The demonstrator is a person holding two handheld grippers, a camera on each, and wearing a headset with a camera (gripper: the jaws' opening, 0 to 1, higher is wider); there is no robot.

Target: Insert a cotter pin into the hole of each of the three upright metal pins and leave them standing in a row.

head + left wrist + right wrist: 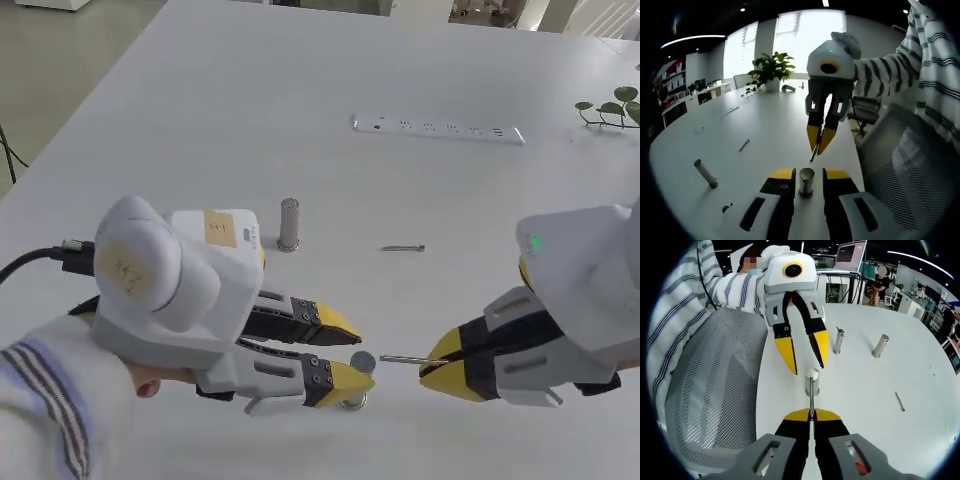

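Jaws of my right gripper [811, 415] are pinched together on a thin grey metal cotter pin [811, 396], which sticks straight out ahead of them. Its far tip meets the top of a short upright silver metal pin [812, 382]. Whether the tip sits in the hole I cannot tell. My left gripper [809, 174] faces the right one from the opposite side. Its yellow-tipped jaws are spread apart, and that same upright pin stands between them with a narrow gap on each side. Past the left gripper's jaws, as seen from my right gripper, a second silver pin [839, 340] and a third silver pin [880, 345] stand near each other on the white table [865, 390]. A loose cotter pin [899, 401] lies flat ahead and to the right of my right gripper, well apart from it.
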